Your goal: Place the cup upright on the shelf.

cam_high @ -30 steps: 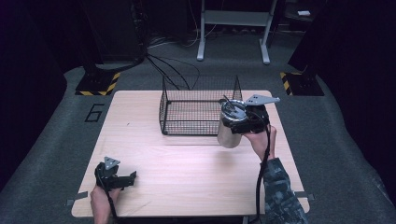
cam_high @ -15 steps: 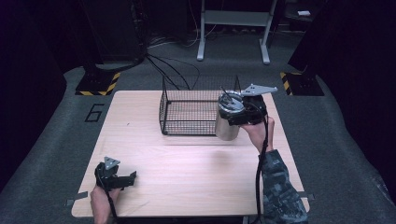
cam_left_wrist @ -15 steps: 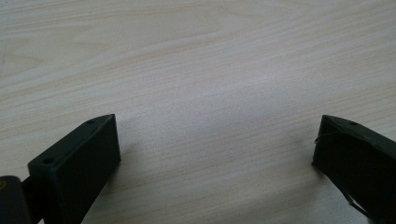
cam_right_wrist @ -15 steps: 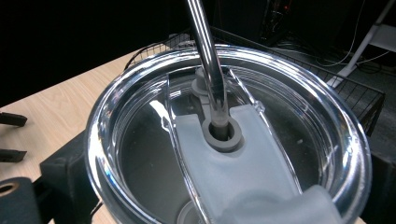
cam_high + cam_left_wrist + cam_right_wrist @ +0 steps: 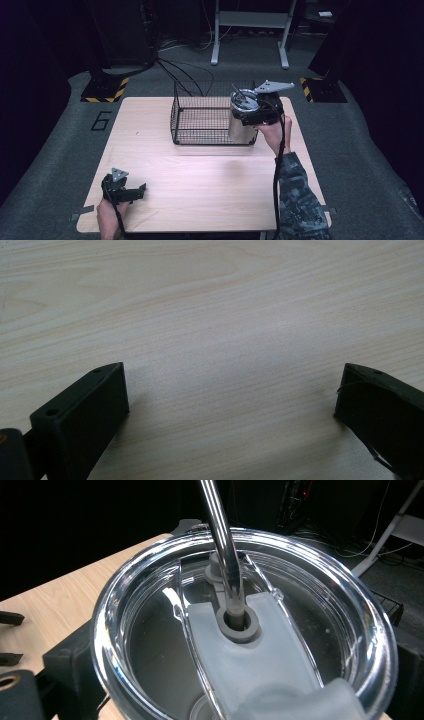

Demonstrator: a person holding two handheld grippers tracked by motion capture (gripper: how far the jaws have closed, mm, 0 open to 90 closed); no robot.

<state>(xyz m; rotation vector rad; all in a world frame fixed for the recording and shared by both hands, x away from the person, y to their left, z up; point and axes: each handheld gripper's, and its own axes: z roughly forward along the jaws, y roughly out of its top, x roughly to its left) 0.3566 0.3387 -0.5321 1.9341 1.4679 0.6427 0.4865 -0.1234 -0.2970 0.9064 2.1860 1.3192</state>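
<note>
While most of the wood table (image 5: pixel 200 185) lies bare, the count on it is short: 1 table, 1 wire basket (image 5: pixel 200 122), 1 steel tumbler (image 5: pixel 239 125), 2 grippers. Table's front and middle are open wood w/ plenty of room to move; left third is bare too.

Basket: black wire, open top, sits at the table's far edge, a bit right of centre. Its back wall runs along the far table edge.

Tumbler: held up in the air at the basket's right end, over or just at the right wall — can't tell which side of the wire its base is on. Upright, clear lid (image 5: pixel 245 630) on top, 1 metal straw (image 5: pixel 222 550) standing through a grey grommet in the lid's slider.

Right gripper (image 5: pixel 257 112): clamped on the tumbler near its rim, jaws either side of the lid in the right gripper view. Person's hand (image 5: pixel 272 132) under it, camo sleeve, near the table's right edge.

Left gripper (image 5: pixel 125 189): low at the front-left corner, near the front edge, jaws spread wide w/ nothing between them, just bare wood in the left gripper view. Well apart from basket and tumbler.
</note>
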